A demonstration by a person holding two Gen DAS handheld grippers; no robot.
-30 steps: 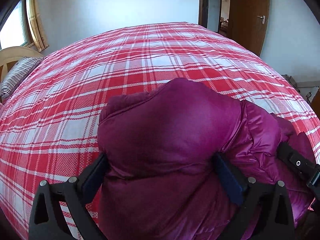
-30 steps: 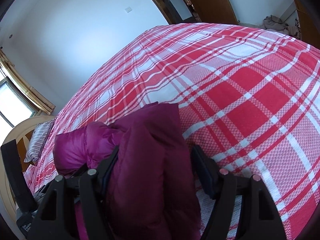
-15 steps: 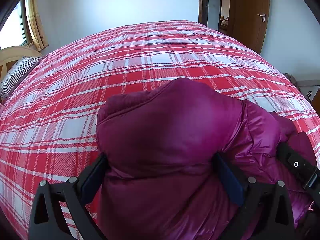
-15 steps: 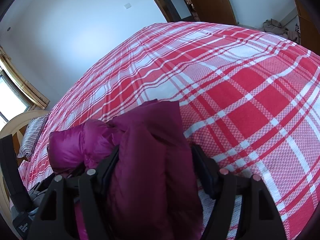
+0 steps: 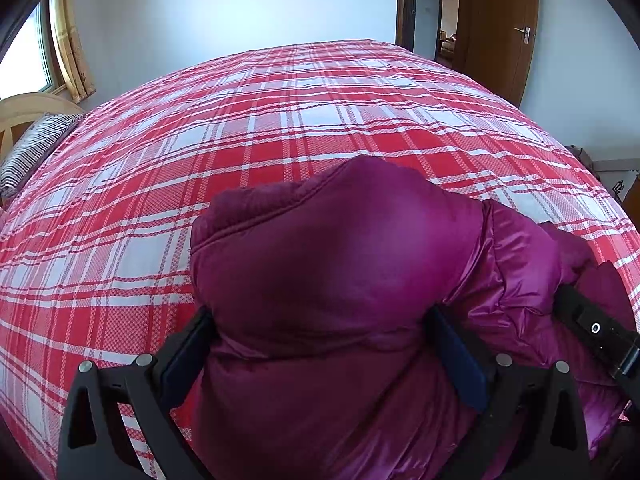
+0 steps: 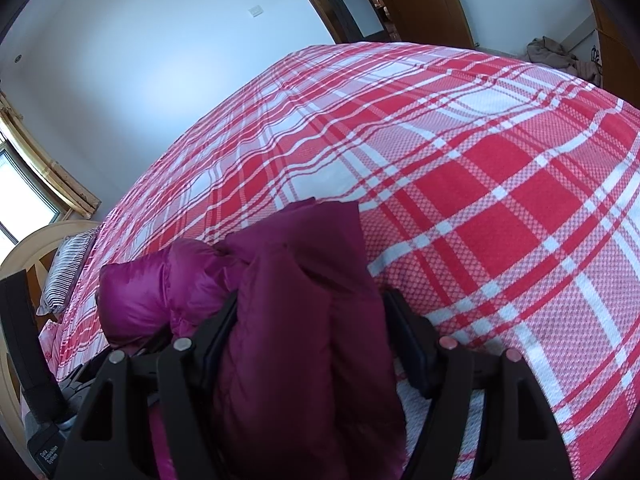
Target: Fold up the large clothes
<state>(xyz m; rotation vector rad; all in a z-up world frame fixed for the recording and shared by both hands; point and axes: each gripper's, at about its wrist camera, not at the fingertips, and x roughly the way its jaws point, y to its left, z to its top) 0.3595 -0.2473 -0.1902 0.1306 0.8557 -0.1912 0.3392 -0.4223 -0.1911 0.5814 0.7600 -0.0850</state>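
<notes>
A magenta puffer jacket [image 5: 332, 280] fills the near part of the left wrist view, bunched between the fingers of my left gripper [image 5: 320, 344], which is shut on a thick fold of it. In the right wrist view my right gripper [image 6: 308, 328] is shut on another thick fold of the jacket [image 6: 296, 320]. Both folds are held just above the red and white plaid bedspread [image 5: 280, 128]. The right gripper's body [image 5: 592, 328] shows at the right edge of the left wrist view, close beside the left one.
The plaid bedspread [image 6: 480, 160] stretches far ahead of both grippers. A striped pillow [image 5: 32, 148] and wooden headboard [image 5: 24, 108] lie at the far left. A brown door [image 5: 500, 20] stands beyond the bed's far right corner. A pile of clothes [image 6: 556, 52] lies on the floor.
Both grippers have moved forward a little over the bed with the jacket still held. The grips look unchanged.
</notes>
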